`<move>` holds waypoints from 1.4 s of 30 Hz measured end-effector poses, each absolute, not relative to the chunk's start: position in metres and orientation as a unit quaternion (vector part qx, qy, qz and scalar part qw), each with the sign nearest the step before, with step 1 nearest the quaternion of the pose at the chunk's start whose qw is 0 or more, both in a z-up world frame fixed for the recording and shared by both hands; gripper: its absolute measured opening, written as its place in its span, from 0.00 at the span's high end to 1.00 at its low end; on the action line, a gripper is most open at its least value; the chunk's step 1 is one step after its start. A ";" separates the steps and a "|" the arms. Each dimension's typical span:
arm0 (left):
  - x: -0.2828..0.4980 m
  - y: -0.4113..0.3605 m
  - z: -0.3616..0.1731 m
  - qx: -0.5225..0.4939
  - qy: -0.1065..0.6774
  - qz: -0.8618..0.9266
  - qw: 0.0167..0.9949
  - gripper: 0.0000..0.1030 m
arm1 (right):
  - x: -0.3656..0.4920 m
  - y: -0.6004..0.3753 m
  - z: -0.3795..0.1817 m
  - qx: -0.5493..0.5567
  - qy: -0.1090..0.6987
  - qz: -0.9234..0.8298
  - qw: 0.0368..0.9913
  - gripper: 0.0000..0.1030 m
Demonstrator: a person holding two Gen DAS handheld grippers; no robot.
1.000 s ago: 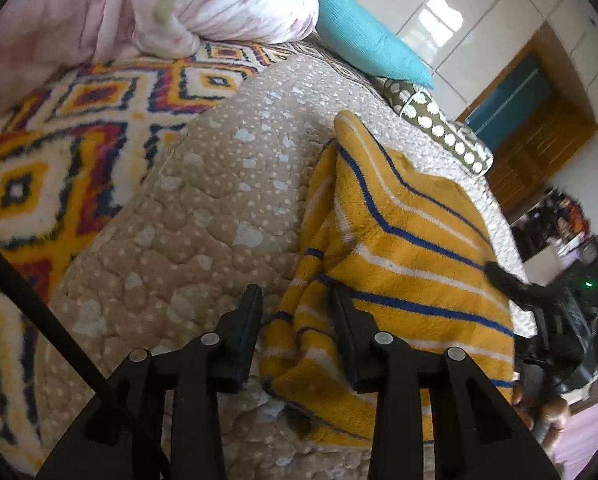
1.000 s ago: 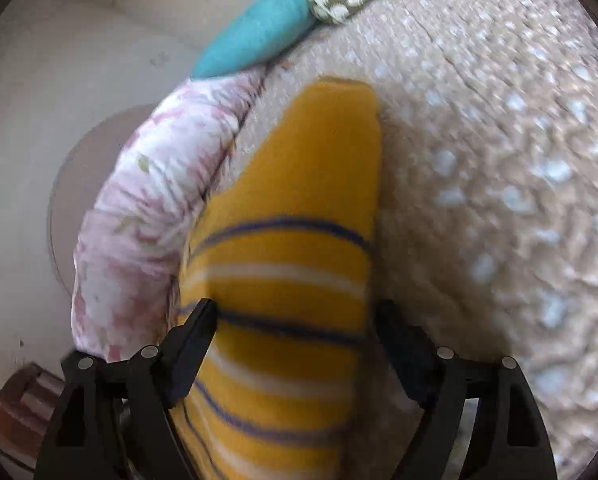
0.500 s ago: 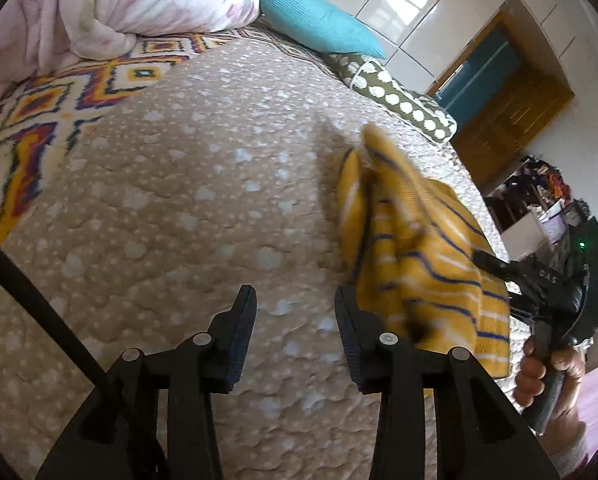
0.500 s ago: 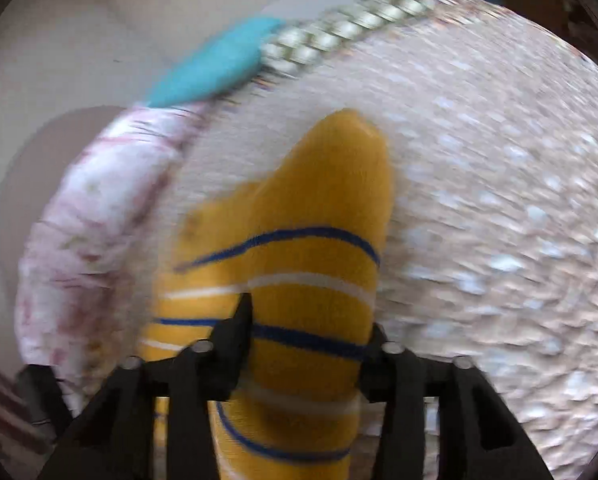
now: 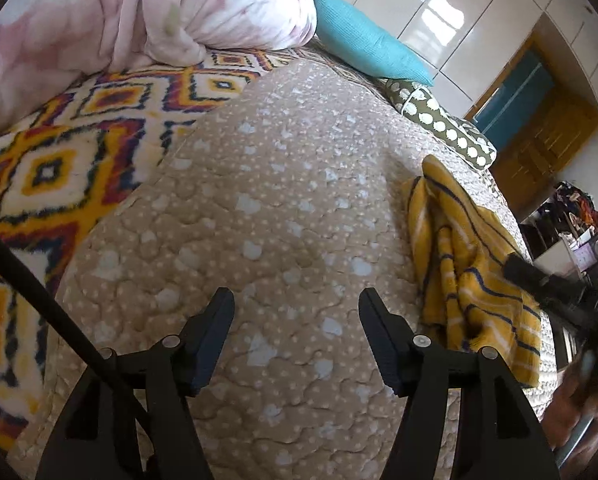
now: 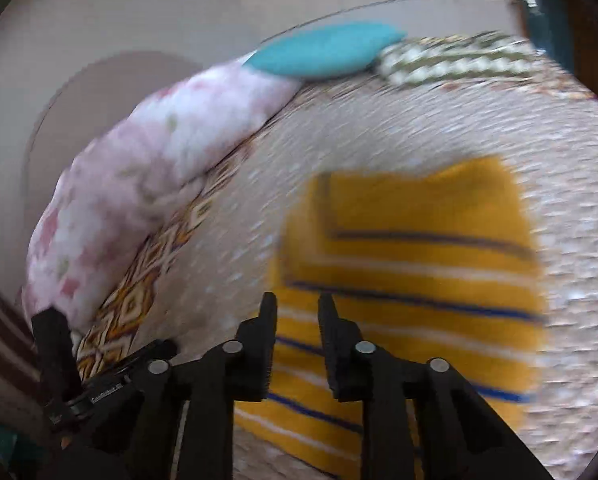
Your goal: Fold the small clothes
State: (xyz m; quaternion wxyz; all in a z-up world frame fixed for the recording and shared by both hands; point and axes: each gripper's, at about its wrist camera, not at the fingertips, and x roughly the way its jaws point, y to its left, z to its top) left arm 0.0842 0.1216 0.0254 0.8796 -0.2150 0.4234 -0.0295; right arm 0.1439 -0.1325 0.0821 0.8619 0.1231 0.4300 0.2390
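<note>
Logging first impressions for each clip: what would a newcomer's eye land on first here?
The yellow striped garment stands out, bunched at the right side of the beige quilted bedspread, with the right tool over its near edge, fingers close together. The left tool hangs open over bare quilt. Behind, a bright diamond-patterned blanket and a teal pillow catch the eye.

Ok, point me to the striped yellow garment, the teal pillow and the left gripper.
striped yellow garment (image 6: 411,280), right wrist view, on its upper striped panel.
teal pillow (image 5: 367,56), left wrist view, on the middle of its face.
left gripper (image 5: 295,336), left wrist view, midway between its spread fingertips.
</note>
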 end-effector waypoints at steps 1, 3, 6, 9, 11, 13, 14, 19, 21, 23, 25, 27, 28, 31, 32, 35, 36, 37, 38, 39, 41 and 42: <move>0.083 0.122 0.026 -0.214 0.422 -0.029 0.880 0.38 | 0.144 -0.123 0.073 0.131 0.441 0.259 0.849 0.80; 0.082 0.121 0.026 -0.213 0.422 -0.030 0.881 0.38 | 0.137 -0.100 0.046 0.150 0.483 0.313 0.804 0.80; 0.079 0.122 0.028 -0.214 0.423 -0.034 0.880 0.38 | 0.109 -0.074 0.011 0.123 0.537 0.338 0.763 0.81; 0.080 0.123 0.027 -0.220 0.426 -0.035 0.877 0.38 | 0.077 -0.071 0.007 0.086 0.548 0.349 0.756 0.83; 0.080 0.124 0.027 -0.226 0.427 -0.037 0.875 0.38 | 0.070 -0.083 0.029 0.094 0.529 0.365 0.760 0.81; 0.080 0.125 0.027 -0.229 0.428 -0.038 0.873 0.37 | 0.074 -0.102 0.061 0.114 0.487 0.367 0.784 0.81; 0.080 0.124 0.026 -0.229 0.429 -0.037 0.873 0.36 | 0.080 -0.110 0.073 0.123 0.470 0.363 0.795 0.81; 0.084 0.114 0.022 -0.201 0.432 -0.028 0.879 0.31 | 0.149 -0.144 0.093 0.181 0.430 0.280 0.839 0.81; 0.085 0.107 0.020 -0.182 0.432 -0.023 0.883 0.28 | 0.188 -0.150 0.076 0.208 0.446 0.246 0.835 0.81; 0.087 0.101 0.017 -0.162 0.434 -0.020 0.886 0.25 | 0.219 -0.147 0.054 0.224 0.466 0.221 0.827 0.80; 0.087 0.096 0.016 -0.145 0.433 -0.017 0.889 0.23 | 0.244 -0.128 0.030 0.234 0.496 0.219 0.807 0.84; 0.087 0.094 0.015 -0.137 0.435 -0.017 0.890 0.22 | 0.254 -0.107 0.013 0.180 0.516 0.192 0.815 0.89; 0.088 0.094 0.015 -0.136 0.436 -0.017 0.890 0.21 | 0.254 -0.101 0.015 0.159 0.509 0.185 0.826 0.89; 0.088 0.096 0.015 -0.140 0.436 -0.019 0.889 0.21 | 0.235 -0.087 0.040 0.116 0.484 0.185 0.848 0.81; 0.088 0.096 0.015 -0.141 0.436 -0.020 0.888 0.21 | 0.224 -0.087 0.050 0.122 0.465 0.214 0.850 0.81; 0.088 0.096 0.015 -0.142 0.436 -0.020 0.888 0.21 | 0.189 -0.083 0.057 0.171 0.458 0.299 0.820 0.81; 0.088 0.097 0.015 -0.144 0.436 -0.021 0.888 0.21 | 0.178 -0.080 0.052 0.187 0.470 0.330 0.797 0.81; 0.088 0.098 0.015 -0.147 0.435 -0.021 0.888 0.21 | 0.169 -0.077 0.044 0.191 0.482 0.345 0.782 0.81; 0.087 0.099 0.016 -0.151 0.434 -0.022 0.888 0.21 | 0.159 -0.075 0.030 0.193 0.504 0.354 0.764 0.81; 0.087 0.101 0.016 -0.157 0.433 -0.024 0.887 0.21 | 0.149 -0.076 0.013 0.197 0.527 0.357 0.746 0.81; 0.086 0.104 0.016 -0.163 0.432 -0.025 0.887 0.21 | 0.123 -0.082 -0.019 0.208 0.557 0.362 0.718 0.87; 0.086 0.104 0.016 -0.165 0.431 -0.025 0.887 0.21 | 0.113 -0.088 -0.025 0.220 0.554 0.371 0.712 0.89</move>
